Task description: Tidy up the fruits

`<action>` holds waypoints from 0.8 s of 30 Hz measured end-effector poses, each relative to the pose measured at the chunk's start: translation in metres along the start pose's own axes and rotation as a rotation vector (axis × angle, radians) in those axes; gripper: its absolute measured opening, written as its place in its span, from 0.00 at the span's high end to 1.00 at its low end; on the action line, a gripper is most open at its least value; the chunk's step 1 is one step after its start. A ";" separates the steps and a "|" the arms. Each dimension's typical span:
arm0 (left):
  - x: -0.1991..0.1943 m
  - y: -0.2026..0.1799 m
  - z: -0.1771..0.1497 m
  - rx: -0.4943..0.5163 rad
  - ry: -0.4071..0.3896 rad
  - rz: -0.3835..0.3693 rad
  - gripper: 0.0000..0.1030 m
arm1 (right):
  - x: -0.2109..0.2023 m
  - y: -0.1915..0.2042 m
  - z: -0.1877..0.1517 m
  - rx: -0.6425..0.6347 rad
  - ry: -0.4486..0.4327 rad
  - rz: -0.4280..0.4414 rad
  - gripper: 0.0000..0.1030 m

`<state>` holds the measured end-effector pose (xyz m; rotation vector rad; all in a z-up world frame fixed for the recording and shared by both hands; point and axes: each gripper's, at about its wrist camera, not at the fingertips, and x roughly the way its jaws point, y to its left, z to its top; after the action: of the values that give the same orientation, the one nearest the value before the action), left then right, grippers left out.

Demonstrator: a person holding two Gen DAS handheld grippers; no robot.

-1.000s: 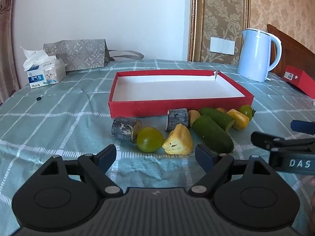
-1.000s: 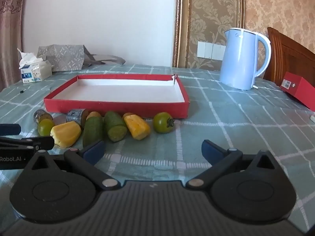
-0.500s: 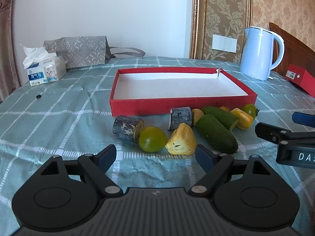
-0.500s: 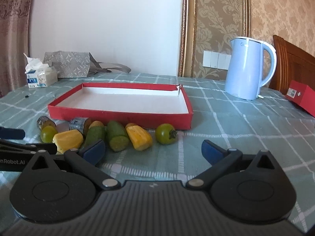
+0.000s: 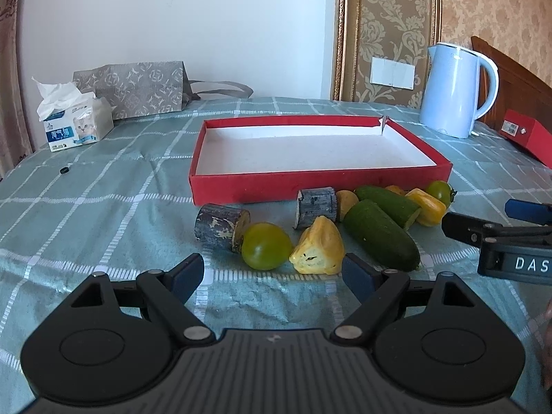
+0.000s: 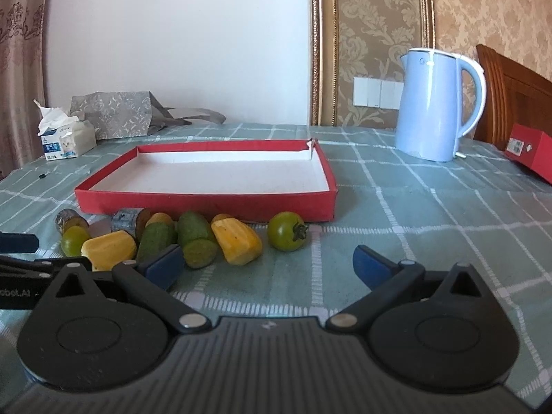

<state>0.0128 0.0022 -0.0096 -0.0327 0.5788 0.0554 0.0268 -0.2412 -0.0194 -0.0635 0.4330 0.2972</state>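
A shallow red tray (image 5: 321, 186) with a white floor lies on the checked cloth, with nothing in it. Along its near wall lies a row of produce: two grey cane pieces (image 5: 220, 226), a green tomato (image 5: 265, 245), a yellow chunk (image 5: 319, 250), two cucumber pieces (image 5: 379, 238), another yellow chunk (image 6: 238, 241) and a stemmed green tomato (image 6: 286, 231). My left gripper (image 5: 274, 276) hovers open just short of the green tomato and the first yellow chunk. To its right, my right gripper (image 6: 269, 265) stands open before the stemmed tomato. Neither holds anything.
A pale blue kettle (image 5: 452, 93) stands at the back right, a red box (image 5: 528, 134) beyond it at the table's edge. A tissue box (image 5: 74, 124) and a grey gift bag (image 5: 134, 86) are at the back left. A small black ring (image 5: 63, 170) lies on the cloth.
The right gripper has shifted slightly, so the fruit sits a little lower in its view. The fruit and tray have not moved. Both grippers have stayed open.
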 end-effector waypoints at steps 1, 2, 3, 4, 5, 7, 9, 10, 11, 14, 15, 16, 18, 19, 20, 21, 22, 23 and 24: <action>0.001 0.000 0.001 -0.002 0.006 0.003 0.15 | 0.001 0.000 0.000 -0.001 0.002 0.002 0.00; 0.002 0.000 0.001 -0.005 0.009 0.005 0.15 | 0.001 0.000 0.000 0.002 0.003 0.003 0.00; 0.003 0.001 0.001 -0.006 0.012 0.004 0.15 | 0.001 0.000 0.000 0.003 0.003 0.005 0.00; 0.004 0.001 0.001 -0.006 0.014 0.004 0.15 | 0.002 0.000 0.000 0.006 0.006 0.008 0.00; 0.005 0.000 0.001 -0.003 0.017 0.007 0.15 | 0.003 -0.001 0.000 0.009 0.010 0.009 0.00; 0.005 0.000 0.001 0.000 0.017 0.009 0.15 | 0.004 -0.002 0.000 0.021 0.014 0.009 0.00; 0.006 0.000 0.002 -0.004 0.021 0.007 0.15 | 0.005 -0.004 0.000 0.031 0.020 0.010 0.00; 0.006 0.000 0.002 -0.004 0.021 0.005 0.15 | 0.005 -0.005 0.000 0.036 0.021 0.009 0.00; 0.007 0.000 0.002 -0.004 0.022 0.005 0.15 | 0.005 -0.005 0.000 0.039 0.022 0.009 0.00; 0.008 0.001 0.002 -0.007 0.026 0.001 0.15 | 0.006 -0.006 0.000 0.041 0.031 0.007 0.00; 0.008 0.001 0.002 -0.007 0.026 -0.001 0.15 | 0.007 -0.006 0.000 0.042 0.033 0.007 0.00; 0.008 0.001 0.002 -0.007 0.025 0.000 0.15 | 0.007 -0.006 0.000 0.042 0.034 0.007 0.00; 0.008 0.002 0.002 -0.005 0.025 -0.001 0.15 | 0.007 -0.006 0.000 0.044 0.036 0.007 0.00; 0.008 0.002 0.002 -0.004 0.024 0.000 0.15 | 0.007 -0.007 0.000 0.046 0.038 0.007 0.00; 0.008 0.002 0.003 -0.003 0.024 0.000 0.15 | 0.008 -0.007 0.000 0.048 0.040 0.008 0.00; 0.008 0.002 0.003 -0.003 0.024 0.000 0.15 | 0.008 -0.007 0.000 0.049 0.042 0.009 0.00; 0.008 0.002 0.003 -0.003 0.023 -0.001 0.15 | 0.008 -0.008 0.000 0.050 0.043 0.010 0.00; 0.008 0.002 0.003 -0.003 0.023 -0.002 0.15 | 0.008 -0.008 0.000 0.053 0.043 0.009 0.00; 0.008 0.002 0.003 -0.002 0.022 -0.003 0.15 | 0.008 -0.009 0.000 0.056 0.043 0.010 0.00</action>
<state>0.0208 0.0048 -0.0114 -0.0364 0.6010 0.0533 0.0361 -0.2472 -0.0230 -0.0130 0.4842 0.2934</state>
